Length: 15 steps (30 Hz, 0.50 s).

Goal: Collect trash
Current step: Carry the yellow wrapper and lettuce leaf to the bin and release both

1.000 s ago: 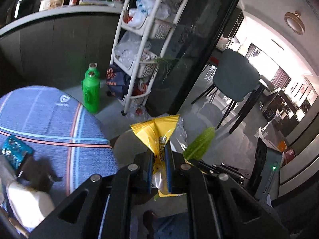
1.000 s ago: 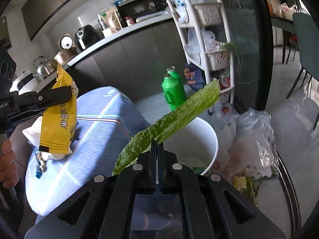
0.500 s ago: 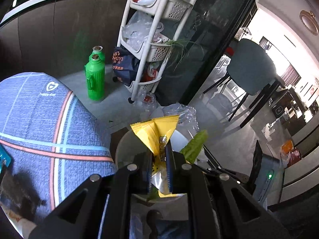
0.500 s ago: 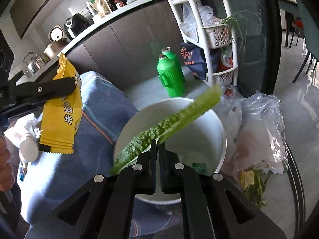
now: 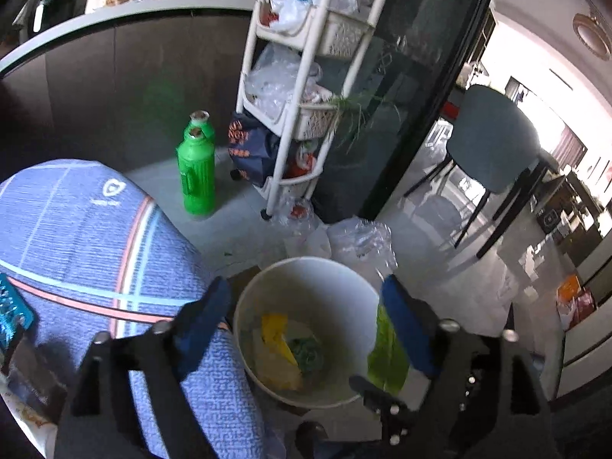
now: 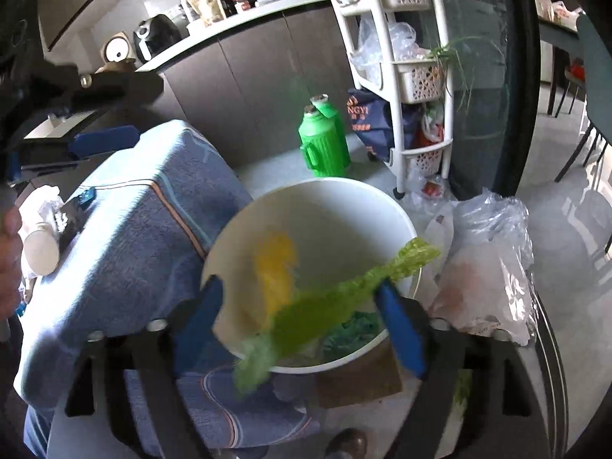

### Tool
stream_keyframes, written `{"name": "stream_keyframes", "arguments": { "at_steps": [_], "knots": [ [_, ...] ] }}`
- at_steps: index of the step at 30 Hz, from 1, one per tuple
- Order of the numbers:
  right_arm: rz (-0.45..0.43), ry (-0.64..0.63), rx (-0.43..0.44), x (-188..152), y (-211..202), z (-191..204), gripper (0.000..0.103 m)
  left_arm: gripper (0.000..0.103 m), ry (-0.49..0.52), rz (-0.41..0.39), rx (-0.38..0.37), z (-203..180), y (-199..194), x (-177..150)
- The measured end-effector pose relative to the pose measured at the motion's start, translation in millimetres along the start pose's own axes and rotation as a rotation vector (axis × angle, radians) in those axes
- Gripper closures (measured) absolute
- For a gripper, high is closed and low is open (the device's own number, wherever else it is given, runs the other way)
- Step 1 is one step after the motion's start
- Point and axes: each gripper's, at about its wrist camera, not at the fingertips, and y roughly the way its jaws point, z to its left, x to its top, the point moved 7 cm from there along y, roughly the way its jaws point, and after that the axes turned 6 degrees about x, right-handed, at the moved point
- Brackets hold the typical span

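A white bin [image 5: 344,298] stands on the floor under both grippers. My left gripper [image 5: 306,287] is open and its jaws are opening, with nothing between them. The yellow snack wrapper [image 5: 275,332] lies inside the bin among other waste. In the right wrist view the wrapper [image 6: 275,267] is a yellow blur dropping into the bin [image 6: 325,206]. My right gripper [image 6: 297,288] is opening too; the green lettuce leaf [image 6: 344,298] lies loose and blurred between its spread fingers, over the bin's rim. The left gripper [image 6: 126,111] shows at upper left.
A blue towel-covered surface [image 5: 88,252] adjoins the bin's left side. Two green thermos jugs [image 5: 197,176] and a white wheeled rack [image 5: 298,114] stand behind. Clear plastic bags [image 6: 489,260] lie right of the bin. A dark chair [image 5: 493,145] stands further right.
Both grippers sank toward the bin and opened. The yellow wrapper left the left jaws and fell into the bin; the lettuce leaf slipped free of the right jaws.
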Motion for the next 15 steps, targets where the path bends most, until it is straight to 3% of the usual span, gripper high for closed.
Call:
{"name": "stream_keyframes", "arguments": {
  "at_steps": [1,6,10,15],
  "knots": [
    [0.003,-0.006,-0.003,0.4,0.3,1.3,0.021,0.008,-0.007,-0.01,0.006,1.4,-4.5,1.2],
    [0.005,0.0,0.07,8.4,4.6,10.6,0.021,0.005,-0.03,-0.057,0.014,7.9,-29.8,3.4],
    [0.086,0.07,0.075,2.6,18.4,6.2,0.019,0.004,-0.029,-0.075,0.027,13.0,-44.0,3.2],
    [0.058,0.126,0.097,3.1,10.5,5.4,0.019,0.004,-0.042,-0.094,0.028,22.1,-57.0,4.3]
  ]
}}
